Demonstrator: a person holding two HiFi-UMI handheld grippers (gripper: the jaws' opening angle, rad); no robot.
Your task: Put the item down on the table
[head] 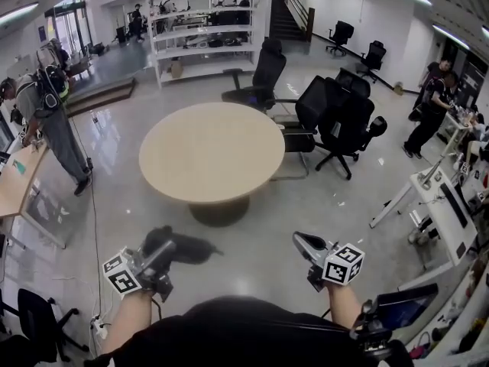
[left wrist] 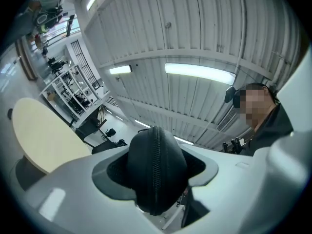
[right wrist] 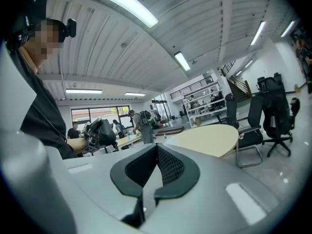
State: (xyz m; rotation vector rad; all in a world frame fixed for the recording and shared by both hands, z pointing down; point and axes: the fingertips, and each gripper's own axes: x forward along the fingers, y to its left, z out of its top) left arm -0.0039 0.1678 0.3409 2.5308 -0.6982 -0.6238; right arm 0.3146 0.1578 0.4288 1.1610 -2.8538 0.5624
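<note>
Lighting was bright and even, from ceiling strip lights (left wrist: 200, 73) above the jaws. The glossy floor (head: 252, 274) below showed glare. Every view bent at its edges; gripper views had black corners.

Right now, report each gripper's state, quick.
The left gripper is closed on a black zippered case.
The right gripper is shut, with nothing between its jaws.

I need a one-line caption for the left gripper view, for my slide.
The left gripper grips a black zip case; the round table lies ahead.
</note>
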